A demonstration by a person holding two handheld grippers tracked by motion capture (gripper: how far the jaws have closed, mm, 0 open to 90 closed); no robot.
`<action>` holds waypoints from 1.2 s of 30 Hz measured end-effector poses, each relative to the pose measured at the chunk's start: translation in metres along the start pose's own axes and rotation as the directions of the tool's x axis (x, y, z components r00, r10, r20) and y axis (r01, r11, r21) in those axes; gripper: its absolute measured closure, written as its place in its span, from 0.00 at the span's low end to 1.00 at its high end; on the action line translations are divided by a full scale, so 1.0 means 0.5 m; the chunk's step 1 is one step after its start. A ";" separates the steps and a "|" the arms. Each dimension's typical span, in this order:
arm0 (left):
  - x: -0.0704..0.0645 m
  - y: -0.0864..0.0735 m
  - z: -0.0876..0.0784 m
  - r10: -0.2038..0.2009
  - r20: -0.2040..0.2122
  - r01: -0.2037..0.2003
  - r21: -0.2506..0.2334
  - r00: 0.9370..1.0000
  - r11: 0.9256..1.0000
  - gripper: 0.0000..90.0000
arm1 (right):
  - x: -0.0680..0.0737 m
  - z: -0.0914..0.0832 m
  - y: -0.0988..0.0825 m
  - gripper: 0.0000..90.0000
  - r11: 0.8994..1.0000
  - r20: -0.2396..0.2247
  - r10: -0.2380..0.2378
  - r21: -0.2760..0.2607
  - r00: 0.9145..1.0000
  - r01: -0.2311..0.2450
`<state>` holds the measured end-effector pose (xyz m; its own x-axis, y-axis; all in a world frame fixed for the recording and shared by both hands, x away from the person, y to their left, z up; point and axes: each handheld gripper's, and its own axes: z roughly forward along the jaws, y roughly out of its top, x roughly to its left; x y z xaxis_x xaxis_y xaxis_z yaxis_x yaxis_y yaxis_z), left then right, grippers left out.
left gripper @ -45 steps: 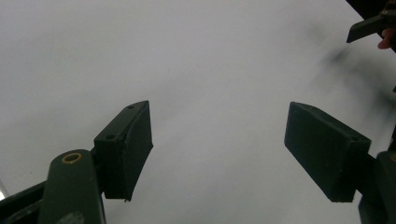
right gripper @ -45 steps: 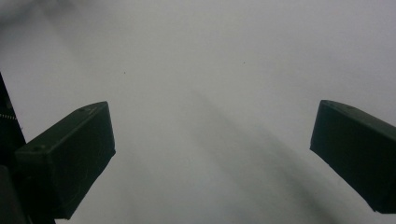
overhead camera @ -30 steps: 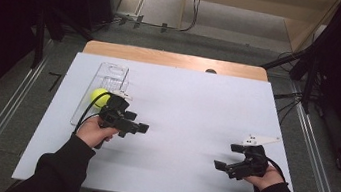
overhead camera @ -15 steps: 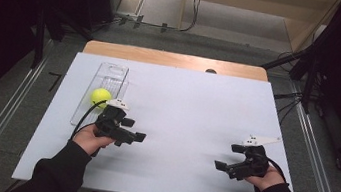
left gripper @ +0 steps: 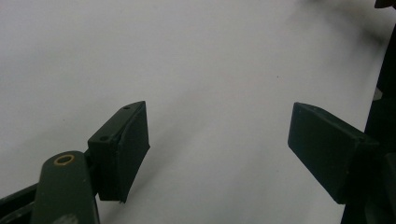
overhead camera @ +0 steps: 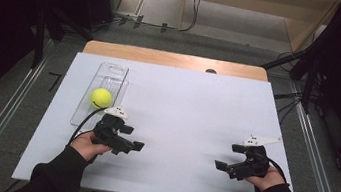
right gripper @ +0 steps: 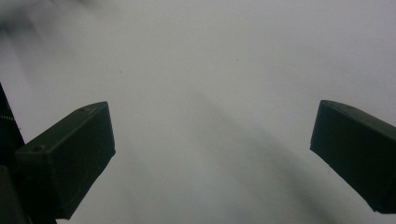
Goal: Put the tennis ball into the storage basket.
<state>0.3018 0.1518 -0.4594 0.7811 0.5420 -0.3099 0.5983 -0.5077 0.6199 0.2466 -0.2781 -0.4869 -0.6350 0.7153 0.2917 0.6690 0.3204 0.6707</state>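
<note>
While the left gripper rests low over the white surface with its jaws spread wide and nothing between them, a yellow ball sits just beyond it and a little to its left. The ball is round, bright yellow-green, with a faint seam line, and it lies inside a clear tray that runs lengthwise away from the person. The ball is in the near half of that tray.

From the left gripper view, the left gripper shows two dark pads well apart over bare white surface. The right gripper sits well apart to the right, near the right edge of the surface, its jaws also spread and empty; in its own view the right gripper looks down on plain white.

A black cable curves from the left gripper back past the near end of the tray. Between the two grippers the surface is open. Beyond the white sheet a wooden strip marks the far edge, and metal rails run along both sides.
</note>
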 end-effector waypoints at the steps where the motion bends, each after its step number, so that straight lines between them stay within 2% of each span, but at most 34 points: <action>1: -0.001 -0.002 -0.001 0.003 0.004 -0.003 0.001 1.000 1.000 0.24 | 0.000 0.000 0.000 0.00 1.000 0.001 0.000 -0.001 1.000 0.000; 10: -0.007 -0.013 -0.007 0.020 0.023 -0.019 -0.009 1.000 1.000 0.24 | 0.003 -0.003 0.000 0.00 1.000 0.001 -0.001 -0.005 1.000 0.001; 14: -0.004 -0.024 -0.015 0.025 0.046 -0.024 -0.011 0.999 1.000 0.24 | 0.005 -0.005 0.000 0.00 1.000 0.001 0.000 -0.006 1.000 0.000; 22: -0.004 -0.039 -0.026 0.040 0.047 -0.040 -0.015 0.998 0.999 0.24 | 0.013 -0.005 -0.002 0.00 1.000 -0.004 -0.005 -0.002 1.000 0.005; 26: -0.009 -0.045 -0.030 0.065 0.044 -0.065 -0.005 0.997 0.998 0.24 | 0.012 -0.006 -0.003 0.00 1.000 -0.001 -0.003 -0.005 1.000 0.003; 36: -0.012 -0.050 -0.037 0.073 0.042 -0.073 -0.007 0.996 0.997 0.24 | 0.013 -0.005 -0.004 0.00 1.000 0.002 -0.002 0.000 1.000 0.002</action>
<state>0.2788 0.1739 -0.4597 0.8295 0.4746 -0.2943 0.5386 -0.5408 0.6460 0.2401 -0.2757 -0.4845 -0.6357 0.7160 0.2884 0.6673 0.3219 0.6717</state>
